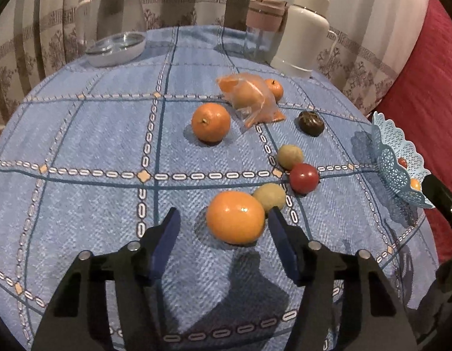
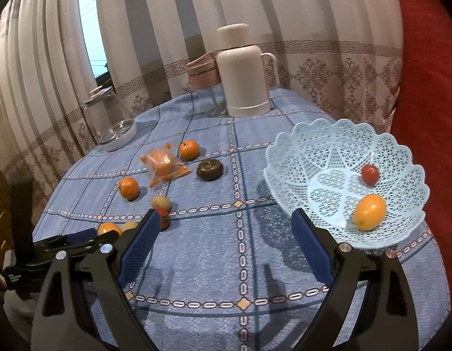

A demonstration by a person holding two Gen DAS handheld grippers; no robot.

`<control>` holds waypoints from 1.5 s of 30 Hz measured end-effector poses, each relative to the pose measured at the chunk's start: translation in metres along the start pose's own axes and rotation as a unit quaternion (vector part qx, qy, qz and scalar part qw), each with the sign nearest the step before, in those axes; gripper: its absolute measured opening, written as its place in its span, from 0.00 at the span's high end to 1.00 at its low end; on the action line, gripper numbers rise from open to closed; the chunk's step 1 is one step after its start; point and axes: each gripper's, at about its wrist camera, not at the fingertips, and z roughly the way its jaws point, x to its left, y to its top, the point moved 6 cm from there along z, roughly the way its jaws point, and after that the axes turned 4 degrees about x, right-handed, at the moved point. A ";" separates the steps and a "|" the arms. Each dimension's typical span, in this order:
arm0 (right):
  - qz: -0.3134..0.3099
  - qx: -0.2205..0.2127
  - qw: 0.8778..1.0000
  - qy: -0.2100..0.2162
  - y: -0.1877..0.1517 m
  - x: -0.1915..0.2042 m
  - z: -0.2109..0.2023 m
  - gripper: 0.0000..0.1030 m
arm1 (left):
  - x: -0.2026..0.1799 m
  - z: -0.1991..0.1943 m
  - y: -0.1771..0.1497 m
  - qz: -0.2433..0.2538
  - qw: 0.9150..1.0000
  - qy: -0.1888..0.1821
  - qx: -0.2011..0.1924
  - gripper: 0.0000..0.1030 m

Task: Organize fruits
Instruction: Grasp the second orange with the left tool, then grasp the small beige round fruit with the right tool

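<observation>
basket (image 2: 372,146) sits at the table's right edge, two fruits in already, so that's the drop spot | left gripper (image 1: 223,216) jaws apart, straddling the near orange (image 1: 234,218), not pinching yet | right gripper (image 2: 226,219) wide apart, holding nothing, near the basket

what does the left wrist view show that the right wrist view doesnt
Only the left wrist view: the near orange in full, sitting between the pads of the left hand-held gripper, with a yellowish fruit right behind it.

Only the right wrist view: the inside of the blue basket, holding a small tomato and an oval orange fruit, and the open, empty right hand-held gripper.

Both: the checked blue tablecloth, the bagged orange, the dark fruit and the white thermos.
</observation>
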 end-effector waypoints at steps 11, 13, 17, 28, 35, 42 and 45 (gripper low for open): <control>-0.003 0.027 0.999 0.021 -0.006 0.015 0.016 0.11 | -0.004 0.006 -0.001 0.005 1.000 -0.021 0.006 0.56; -0.008 0.031 0.999 0.024 -0.006 0.020 0.019 0.11 | -0.005 0.005 -0.002 0.004 1.000 -0.028 0.004 0.58; -0.020 0.037 0.999 0.028 -0.007 0.031 0.023 0.11 | -0.001 0.001 -0.002 -0.006 1.000 -0.028 -0.003 0.59; -0.067 0.081 0.993 0.062 -0.017 0.077 0.047 0.22 | 0.037 -0.029 0.014 -0.032 0.995 0.045 -0.080 0.59; -0.088 0.112 0.985 0.093 -0.024 0.107 0.066 0.39 | 0.061 -0.037 0.014 -0.054 0.991 0.075 -0.100 0.59; -0.100 0.136 0.980 0.103 -0.029 0.126 0.086 0.50 | 0.068 -0.039 0.012 -0.065 0.989 0.078 -0.108 0.59; -0.100 0.142 0.980 0.101 -0.029 0.129 0.092 0.51 | 0.069 -0.038 0.011 -0.071 0.989 0.072 -0.106 0.59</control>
